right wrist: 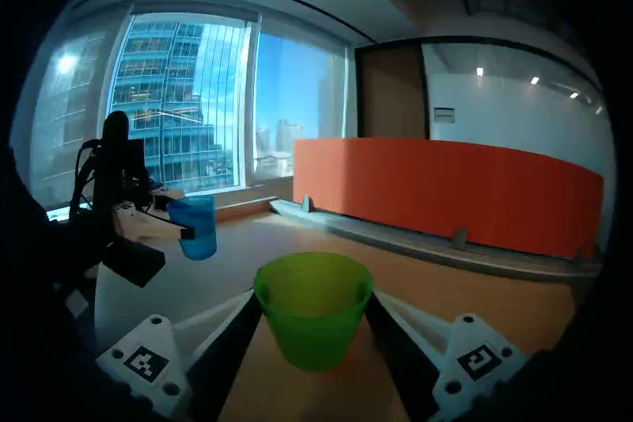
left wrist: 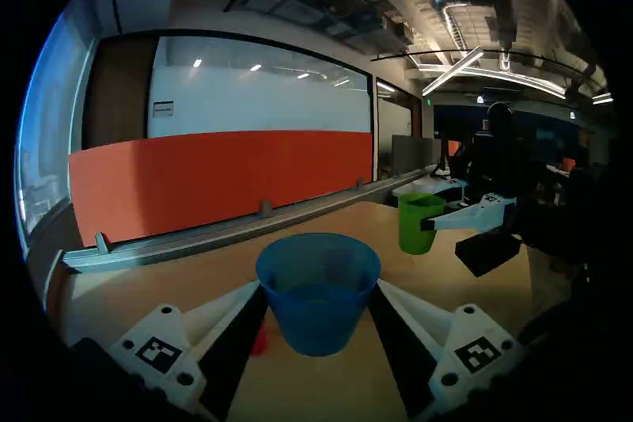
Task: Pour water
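Two cups, one in each tool. In the left gripper view the left tool (left wrist: 318, 299) is clenched on the blue cup (left wrist: 318, 264), with both black-padded white fingers pressing its sides. The cup is smooth, translucent plastic, round and tapering to a narrower base, and its lower part looks darker. In the right gripper view the right tool (right wrist: 313, 303) grips the green cup (right wrist: 313, 319) in the same way. This cup has the same tapered shape and a glossy, open rim. Each tool carries two square black-and-white markers (right wrist: 144, 364), one per finger.

Under both cups lies the counter (left wrist: 190, 283), a pale, matte wooden surface. I cannot tell whether either cup touches it. Along its far edge runs one grey metal rail (left wrist: 237, 228). Behind the rail stands a long, flat orange panel (left wrist: 221, 176), and past it are tall glass windows (right wrist: 182, 105).
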